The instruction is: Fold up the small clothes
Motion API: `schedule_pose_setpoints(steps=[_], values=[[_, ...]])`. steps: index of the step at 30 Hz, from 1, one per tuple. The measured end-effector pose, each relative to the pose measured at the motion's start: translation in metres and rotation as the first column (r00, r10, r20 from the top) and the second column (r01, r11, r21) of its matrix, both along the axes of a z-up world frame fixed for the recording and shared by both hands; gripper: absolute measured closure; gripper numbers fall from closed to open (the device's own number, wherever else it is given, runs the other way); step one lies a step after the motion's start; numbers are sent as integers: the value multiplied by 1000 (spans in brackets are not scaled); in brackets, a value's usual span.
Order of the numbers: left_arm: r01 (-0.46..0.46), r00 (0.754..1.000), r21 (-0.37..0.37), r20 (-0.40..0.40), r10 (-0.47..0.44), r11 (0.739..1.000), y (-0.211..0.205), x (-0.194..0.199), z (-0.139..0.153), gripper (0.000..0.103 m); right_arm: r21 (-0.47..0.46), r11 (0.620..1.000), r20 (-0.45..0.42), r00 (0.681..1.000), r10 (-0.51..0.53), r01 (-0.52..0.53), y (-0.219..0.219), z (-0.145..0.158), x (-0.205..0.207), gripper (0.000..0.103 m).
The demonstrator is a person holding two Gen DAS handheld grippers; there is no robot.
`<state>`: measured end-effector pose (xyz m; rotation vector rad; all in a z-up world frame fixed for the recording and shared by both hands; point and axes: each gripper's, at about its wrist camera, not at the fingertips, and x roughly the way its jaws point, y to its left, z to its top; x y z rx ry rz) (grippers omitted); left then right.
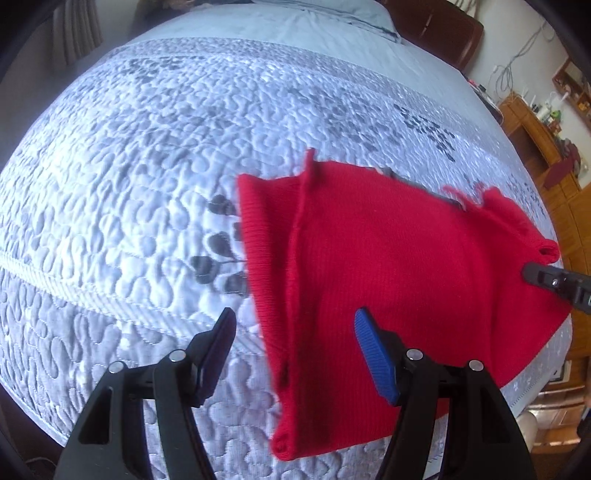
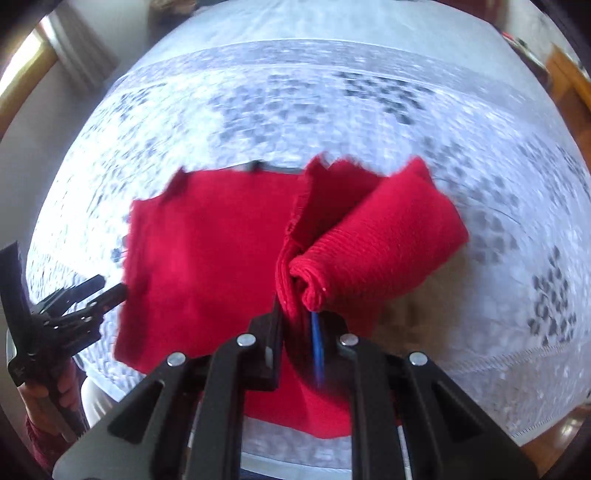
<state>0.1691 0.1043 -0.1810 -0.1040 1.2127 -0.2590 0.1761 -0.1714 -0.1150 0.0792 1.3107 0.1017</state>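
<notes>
This was a bedroom in a home. A bed (image 1: pixel 147 166) filled most of both views, covered by a pale quilted bedspread (image 1: pixel 110 258) stitched in loops and printed with grey leaves, with a dark wooden headboard (image 1: pixel 443 29) and a pillow (image 1: pixel 332 18) at its far end. Beside the bed stood wooden shelves (image 1: pixel 535 129) crowded with small household things, cables (image 1: pixel 517 55) hung down a white wall, and a curtain (image 1: pixel 74 33) hung at the other side.
</notes>
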Motion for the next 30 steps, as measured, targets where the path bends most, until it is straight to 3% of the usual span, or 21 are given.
schedule_pose_setpoints(steps=[4, 9, 12, 13, 15, 16, 18, 21, 30], values=[[-29, 999, -8, -15, 28, 1000, 15, 1, -5, 36, -14, 996, -31, 996, 85, -85, 50, -20, 4, 91], [-39, 999, -21, -24, 38, 999, 23, -3, -6, 36, -92, 986, -92, 987, 133, -141, 81, -55, 2, 88], [-36, 999, -27, -19, 35, 999, 23, -6, -2, 36, -74, 983, -110, 981, 162, -170, 83, -63, -2, 74], [-35, 999, -31, -17, 34, 999, 22, -7, -1, 36, -48, 982, -104, 979, 176, -182, 82, -59, -4, 60], [-31, 999, -40, -15, 30, 999, 21, -9, 2, 36, 10, 983, -64, 981, 184, -183, 78, -47, -11, 54], [-30, 999, -45, -16, 29, 999, 20, -9, 3, 36, 25, 983, -41, 982, 184, -183, 74, -37, -15, 47], [-30, 999, -58, -19, 29, 998, 19, -10, 5, 36, 21, 983, 14, 983, 183, -183, 66, -17, -28, 34], [-39, 999, -69, -23, 38, 997, 20, -11, 8, 36, -35, 979, 69, 977, 204, -202, 58, -1, -54, 27], [-52, 997, -90, -54, 47, 995, 15, -9, 11, 35, -122, 954, 41, 959, 282, -275, 102, -52, -86, 31]])
